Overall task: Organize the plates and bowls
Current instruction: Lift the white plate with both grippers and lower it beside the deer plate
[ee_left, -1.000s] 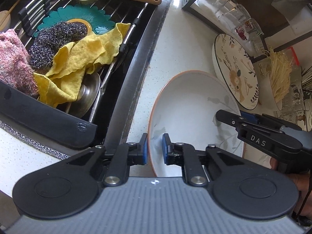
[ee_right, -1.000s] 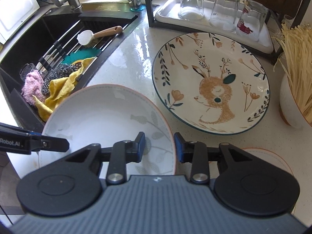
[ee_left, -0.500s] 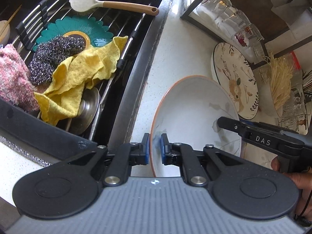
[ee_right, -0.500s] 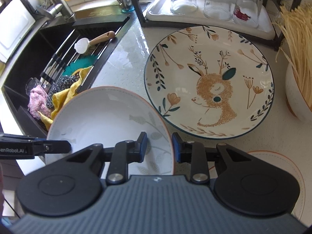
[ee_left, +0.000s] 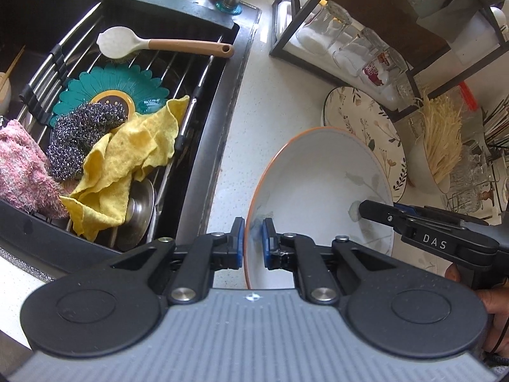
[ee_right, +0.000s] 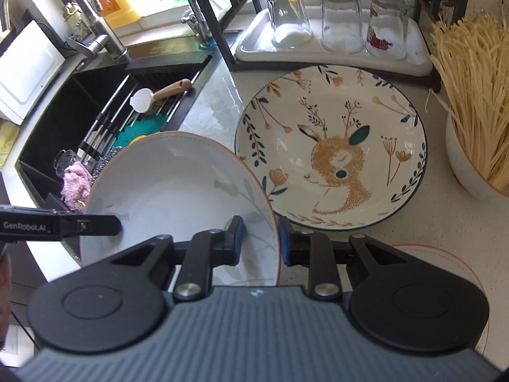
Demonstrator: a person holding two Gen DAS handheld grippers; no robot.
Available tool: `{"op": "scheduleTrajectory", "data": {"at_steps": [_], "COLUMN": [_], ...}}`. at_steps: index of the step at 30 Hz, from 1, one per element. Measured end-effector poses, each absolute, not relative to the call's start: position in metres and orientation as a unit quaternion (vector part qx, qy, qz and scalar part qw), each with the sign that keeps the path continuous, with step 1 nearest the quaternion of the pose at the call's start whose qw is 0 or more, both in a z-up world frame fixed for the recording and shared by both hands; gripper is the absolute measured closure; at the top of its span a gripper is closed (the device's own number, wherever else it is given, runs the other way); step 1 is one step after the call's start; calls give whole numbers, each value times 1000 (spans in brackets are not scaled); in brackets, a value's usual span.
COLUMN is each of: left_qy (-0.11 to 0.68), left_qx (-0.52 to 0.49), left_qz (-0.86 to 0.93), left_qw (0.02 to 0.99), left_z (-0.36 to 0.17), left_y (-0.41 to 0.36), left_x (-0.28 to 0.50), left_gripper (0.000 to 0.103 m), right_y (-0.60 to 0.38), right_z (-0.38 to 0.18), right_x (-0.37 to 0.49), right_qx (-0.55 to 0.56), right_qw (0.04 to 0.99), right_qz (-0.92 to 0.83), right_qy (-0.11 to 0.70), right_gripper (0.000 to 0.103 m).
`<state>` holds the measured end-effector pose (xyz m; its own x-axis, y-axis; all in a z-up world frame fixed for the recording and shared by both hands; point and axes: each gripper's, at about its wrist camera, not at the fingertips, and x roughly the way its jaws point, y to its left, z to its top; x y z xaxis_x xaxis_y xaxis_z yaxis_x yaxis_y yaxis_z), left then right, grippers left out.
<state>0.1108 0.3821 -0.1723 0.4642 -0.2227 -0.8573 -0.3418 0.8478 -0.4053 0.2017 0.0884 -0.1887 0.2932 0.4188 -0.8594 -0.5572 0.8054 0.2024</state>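
Note:
A white bowl with an orange rim (ee_left: 321,187) (ee_right: 178,191) is held off the counter between both grippers. My left gripper (ee_left: 253,238) is shut on its left rim. My right gripper (ee_right: 261,238) is shut on its right rim; it also shows in the left wrist view (ee_left: 423,232). A deer-pattern plate (ee_right: 331,149) (ee_left: 366,127) lies flat on the counter beyond the bowl. Another orange-rimmed white dish (ee_right: 442,264) lies on the counter under my right gripper.
The sink (ee_left: 216,121) on the left holds a rack with a teal mat (ee_left: 95,95), yellow cloth (ee_left: 127,156), scourer and spoon. A black rack with a tray of upturned glasses (ee_right: 337,22) stands behind. A white pot of straws (ee_right: 477,95) stands at right.
Both grippers have lifted the bowl higher off the counter and carried it a little toward the deer plate. Both grips are unchanged.

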Motion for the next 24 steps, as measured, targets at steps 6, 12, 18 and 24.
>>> {"op": "scheduleTrajectory", "data": {"at_steps": [6, 12, 18, 24], "left_qy": [509, 495, 484, 482], "left_qx": [-283, -256, -242, -231], "left_qz": [33, 12, 1, -15], "left_qw": [812, 830, 841, 845], "left_z": [-160, -133, -113, -104], "left_y": [381, 368, 349, 318], "left_x": [116, 125, 134, 144], "left_gripper": [90, 90, 90, 90], "right_y": [81, 62, 43, 13], "right_z": [-179, -160, -144, -136], "right_x": [204, 199, 198, 192], "right_qx": [-55, -35, -17, -8], "right_qw": [809, 823, 835, 848], "right_qz": [305, 299, 296, 278], "right_qy": [499, 483, 463, 451], "right_gripper": [78, 80, 80, 80]}}
